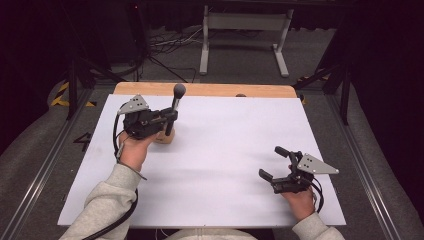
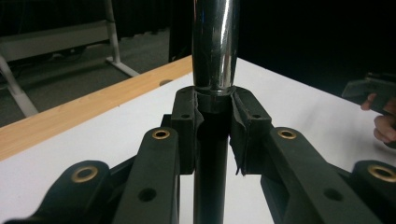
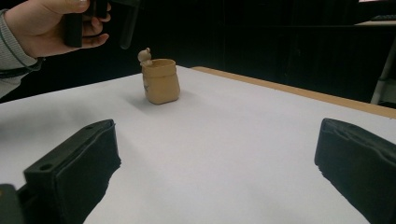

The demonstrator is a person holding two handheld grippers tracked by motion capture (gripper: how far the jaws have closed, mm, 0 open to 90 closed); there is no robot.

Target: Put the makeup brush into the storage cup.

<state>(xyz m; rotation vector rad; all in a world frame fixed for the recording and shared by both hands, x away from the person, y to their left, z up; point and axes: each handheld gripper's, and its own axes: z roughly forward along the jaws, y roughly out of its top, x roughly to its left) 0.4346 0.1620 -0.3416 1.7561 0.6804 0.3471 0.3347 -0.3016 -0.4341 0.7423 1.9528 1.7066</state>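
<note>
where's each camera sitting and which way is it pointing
High view: above the person's edge of the table, looking forward and down; both forearms, left gripper and right gripper show.
Left gripper view: on the left gripper, looking along its jaws clamped on the microphone.
Right gripper view: low on the open right gripper, facing across the table to the tan pot and the left hand.
Shared: high and right gripper views both show the pot.

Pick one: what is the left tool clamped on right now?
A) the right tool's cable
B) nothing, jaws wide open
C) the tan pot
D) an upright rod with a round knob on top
D. In the left gripper view the left tool has its pads pressed on both sides of the shiny rod; the high view shows its round knob above the tan pot.
</note>
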